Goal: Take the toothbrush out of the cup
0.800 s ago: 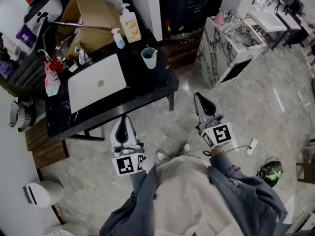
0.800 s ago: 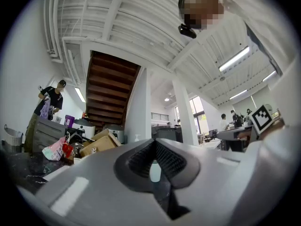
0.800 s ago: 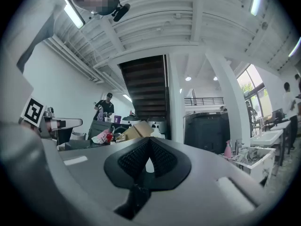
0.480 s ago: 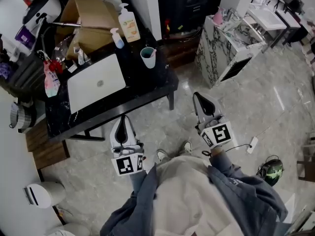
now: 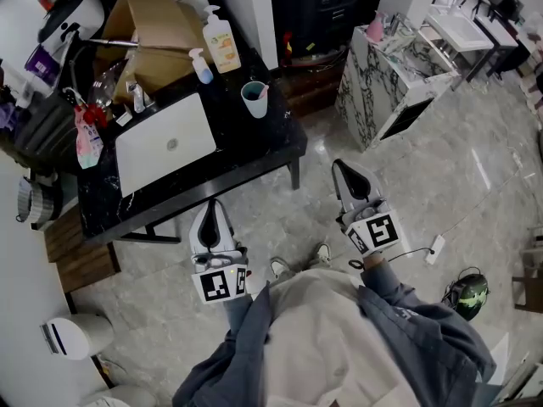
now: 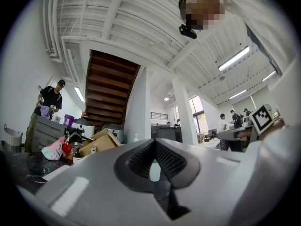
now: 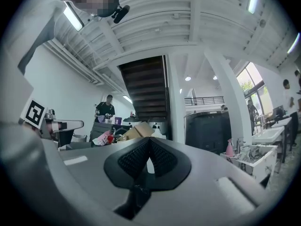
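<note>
A teal cup (image 5: 254, 100) with a toothbrush (image 5: 264, 91) leaning in it stands near the right end of the black table (image 5: 254, 155). Both grippers hover over the marble floor in front of the table, well short of the cup. My left gripper (image 5: 213, 204) points at the table's front edge, jaws closed together and empty. My right gripper (image 5: 345, 165) is to the right of the table, also shut with nothing in it. In the left gripper view the left gripper (image 6: 154, 143) shows its ribbed pads meeting, and the right gripper (image 7: 149, 140) shows the same in its own view.
On the table lie a closed white laptop (image 5: 165, 145), a cardboard box (image 5: 157, 32), a lotion pump bottle (image 5: 223, 42) and a small blue-capped bottle (image 5: 204, 66). A marble cabinet (image 5: 382, 83) stands to the right. A headset (image 5: 465, 295) lies on the floor. A person in black (image 6: 47, 102) stands behind the table.
</note>
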